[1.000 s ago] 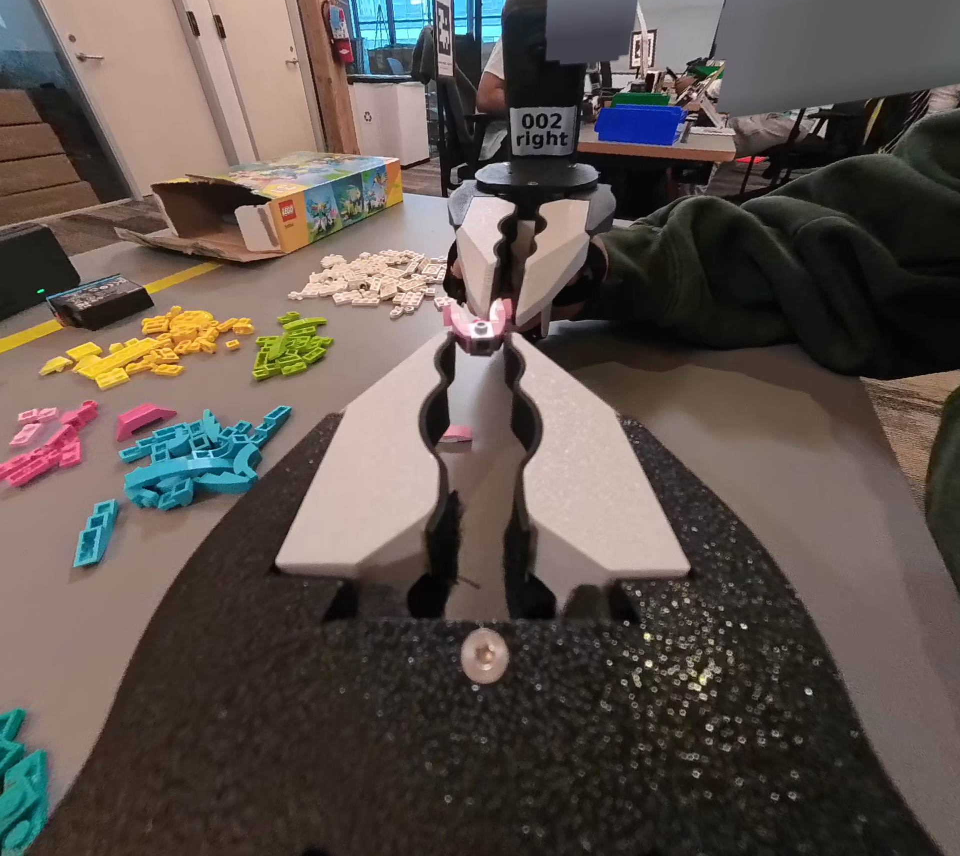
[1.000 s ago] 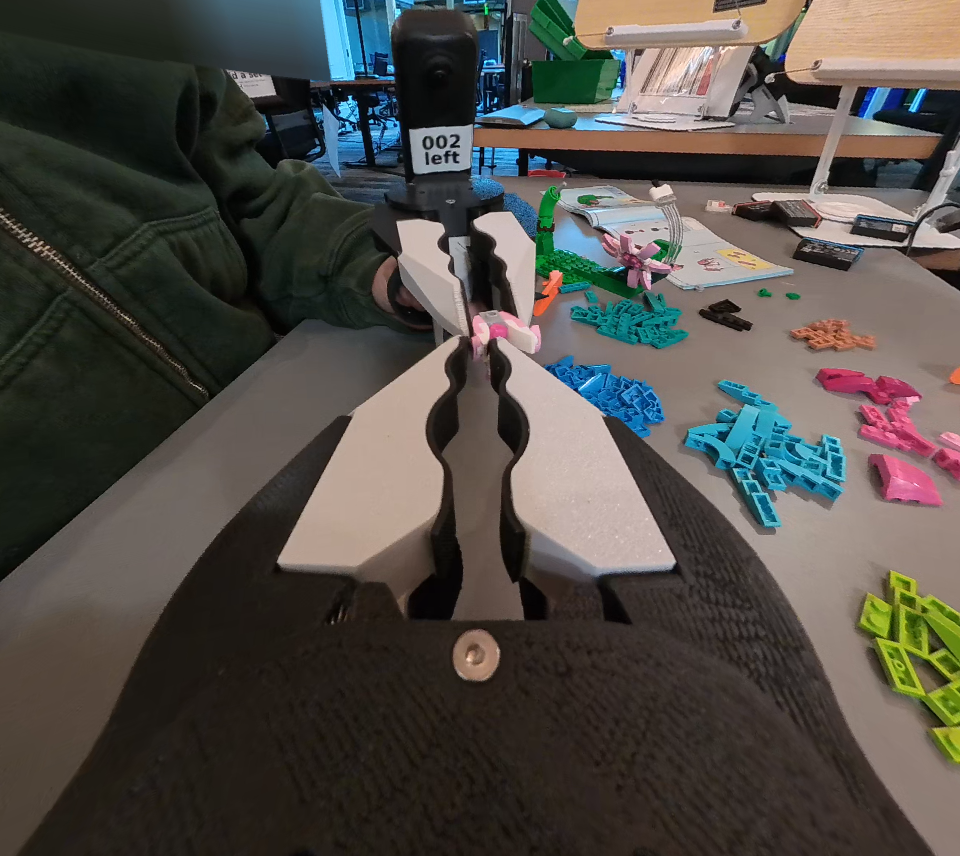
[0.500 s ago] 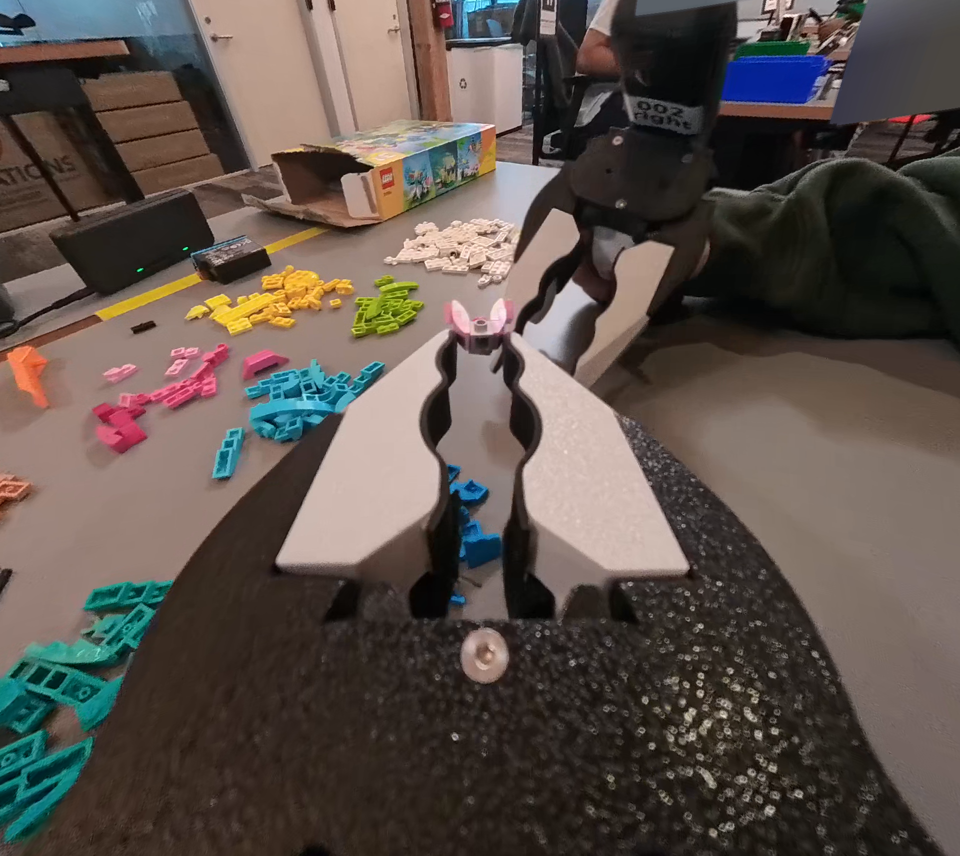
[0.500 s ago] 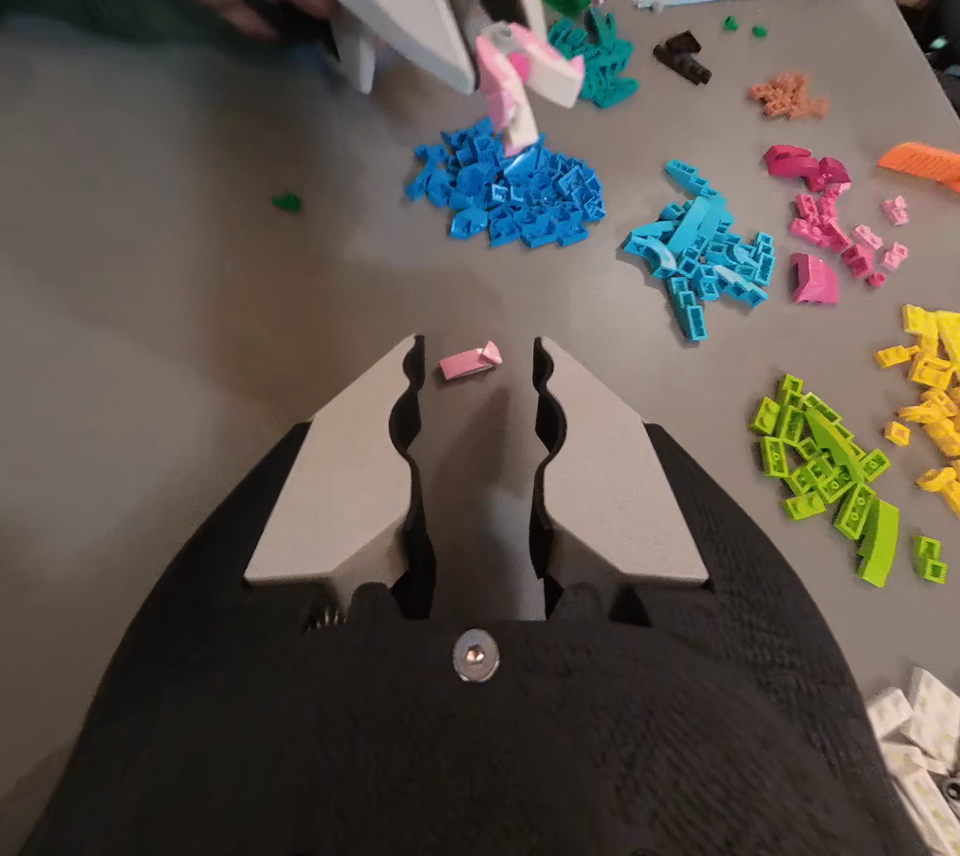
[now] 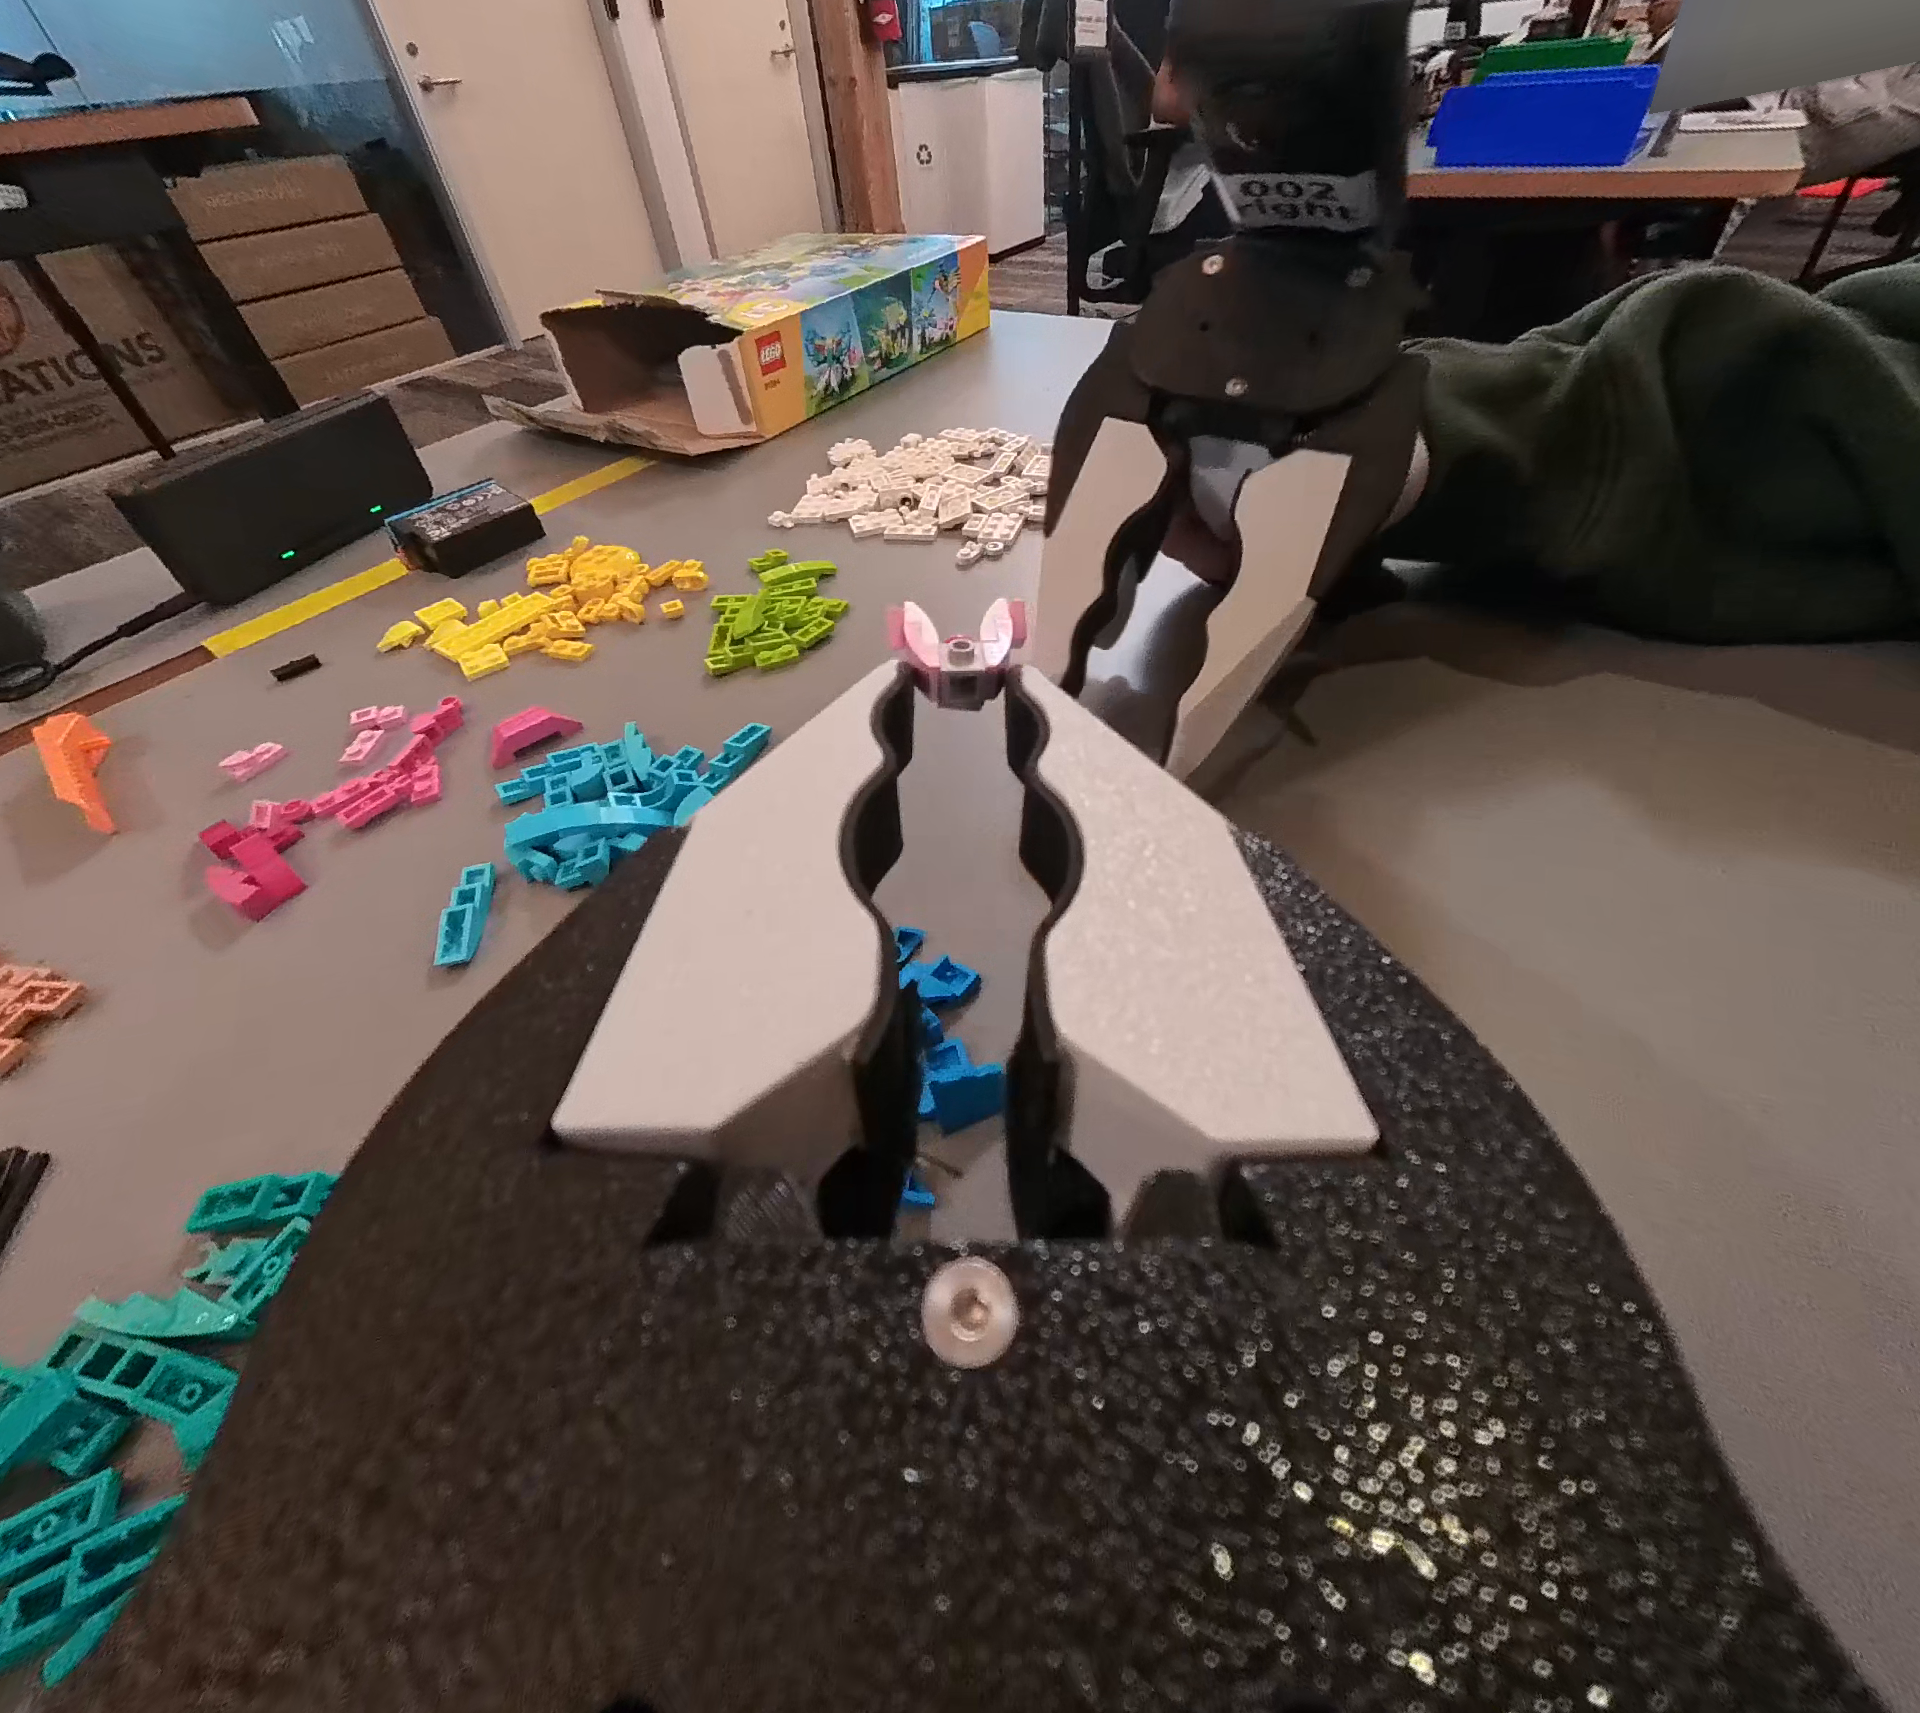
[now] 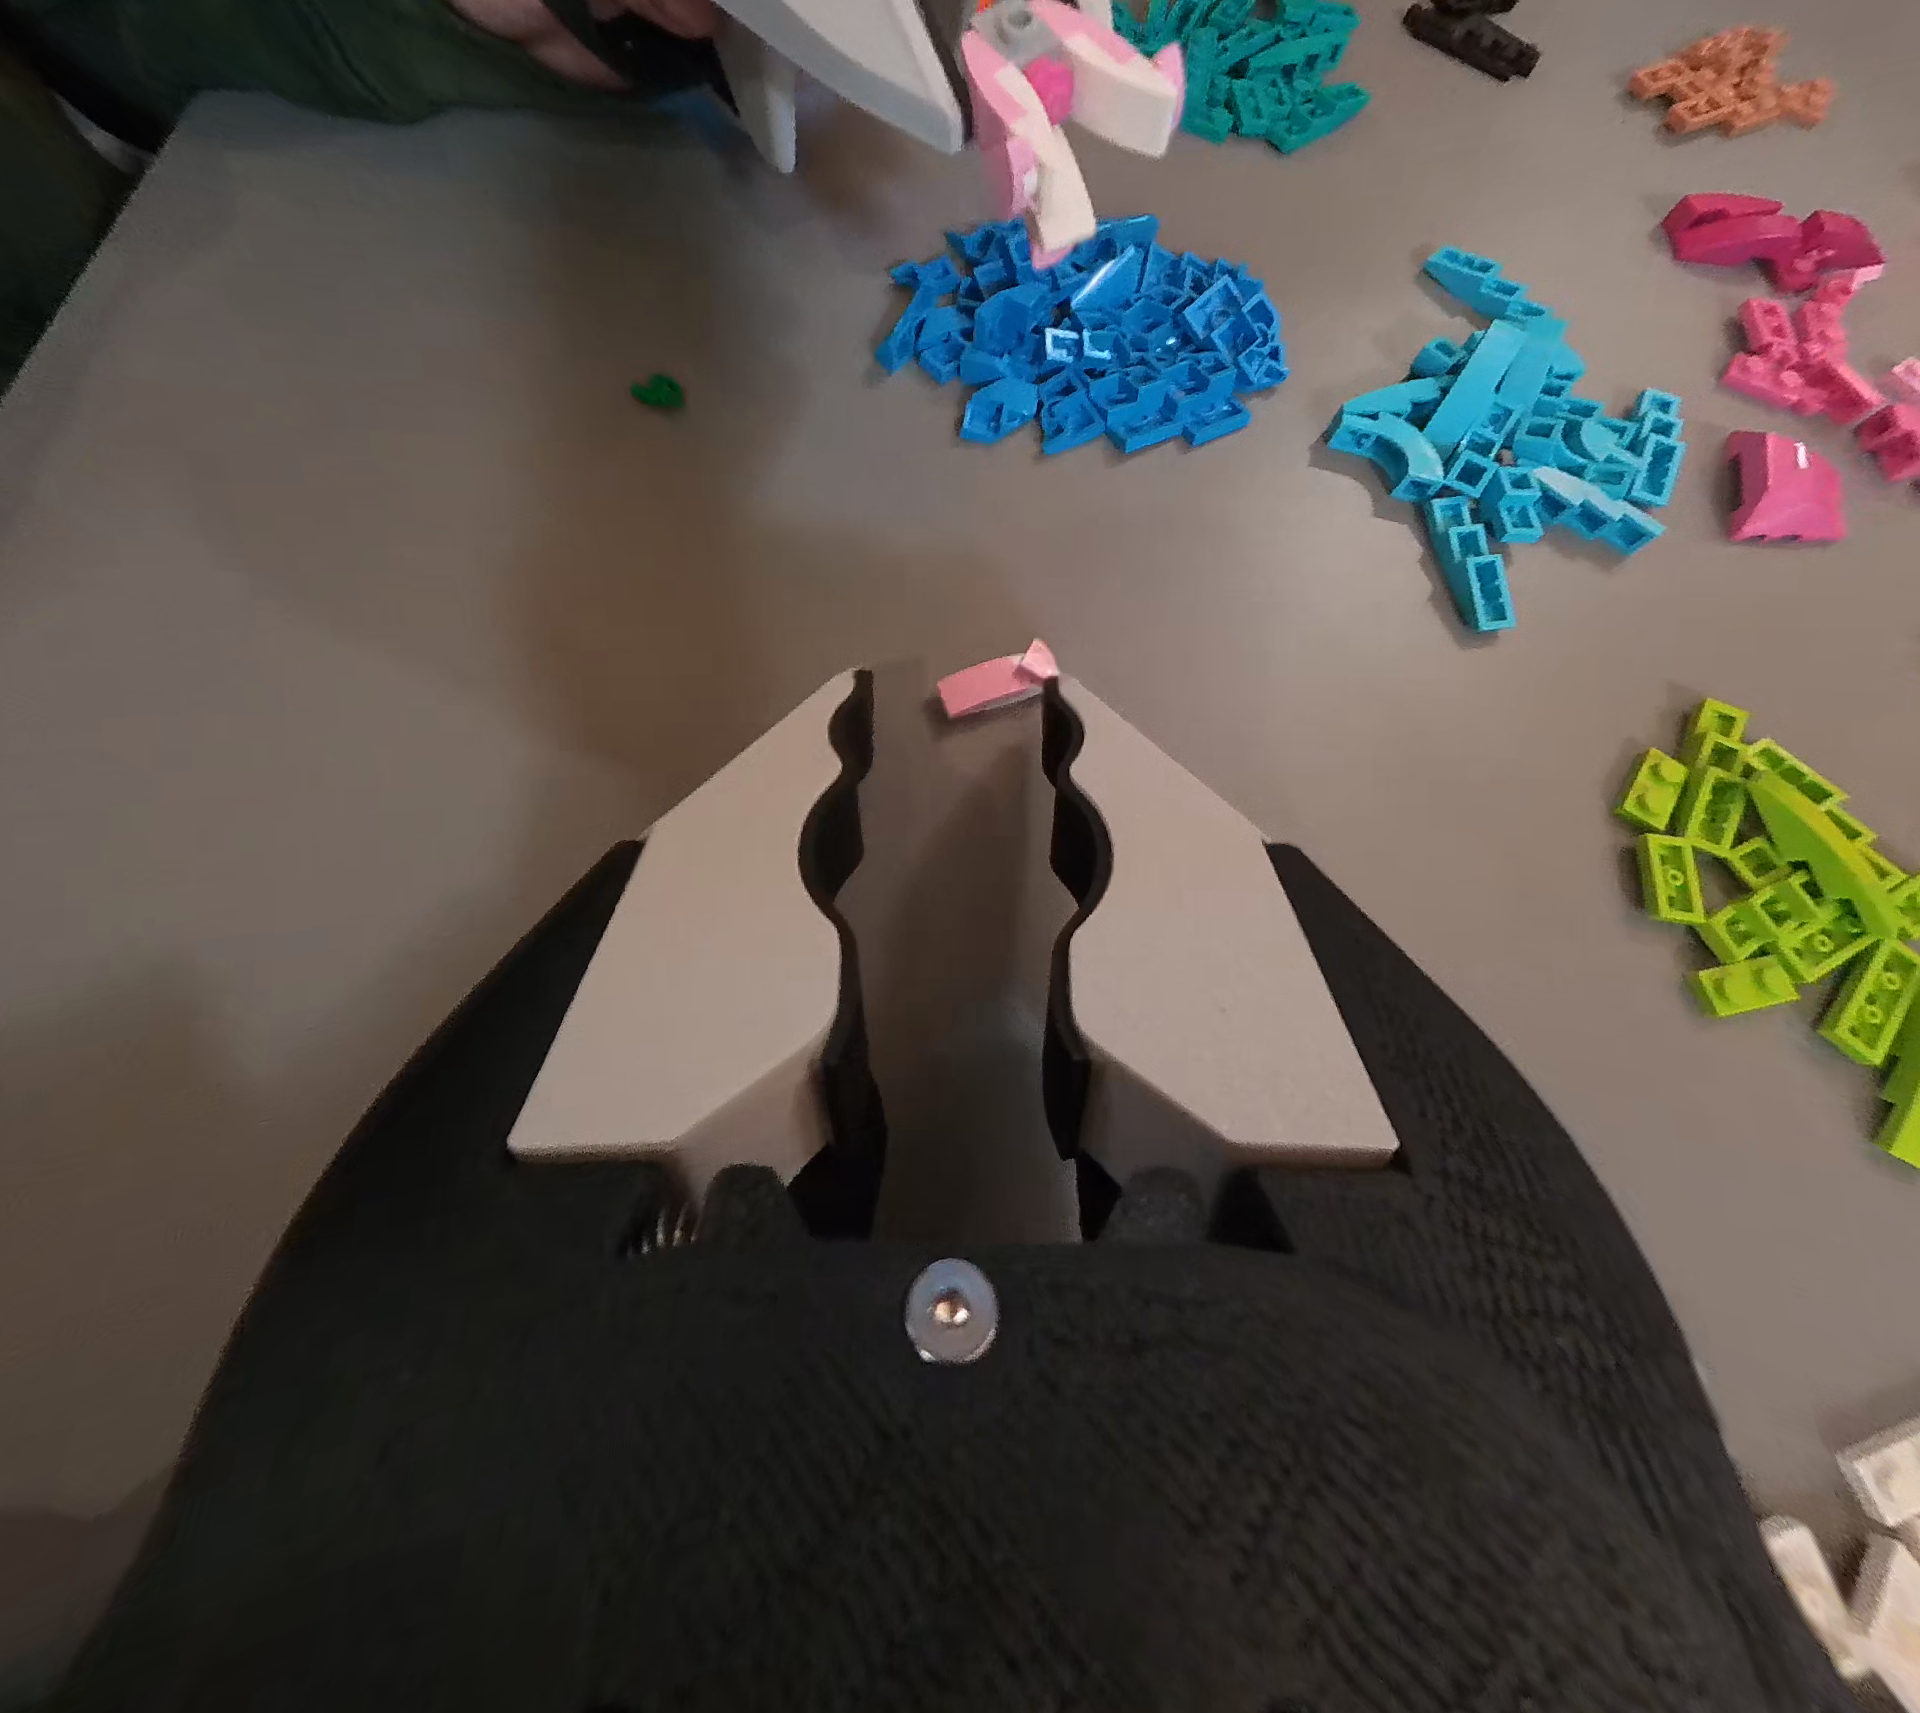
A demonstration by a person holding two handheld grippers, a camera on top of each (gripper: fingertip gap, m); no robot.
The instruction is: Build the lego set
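Observation:
My left gripper (image 5: 958, 676) is shut on a small pink flower assembly (image 5: 956, 650) with a grey centre and holds it above the table. It shows in the right wrist view too (image 6: 1101, 84), held by the left gripper (image 6: 1013, 74) over the blue pile. My right gripper (image 6: 953, 681) is open and points down at the grey table (image 6: 416, 520). A loose pink piece (image 6: 987, 684) lies on the table between its fingertips, close to the right one. In the left wrist view the right gripper (image 5: 1138, 707) stands open just behind the assembly.
Sorted brick piles lie around: blue (image 6: 1091, 344), light blue (image 6: 1517, 437), magenta (image 6: 1787, 281), lime (image 6: 1797, 884), teal (image 6: 1247, 63), yellow (image 5: 551, 603), white (image 5: 935, 489). A torn set box (image 5: 810, 333) lies at the back. A green-sleeved arm (image 5: 1662, 437) rests on the table. Tip to tip, the grippers are about 9 centimeters apart.
My right gripper let go of the pink assembly, opened and tipped down over the loose pink piece on the table. My left gripper kept the assembly and rose away.

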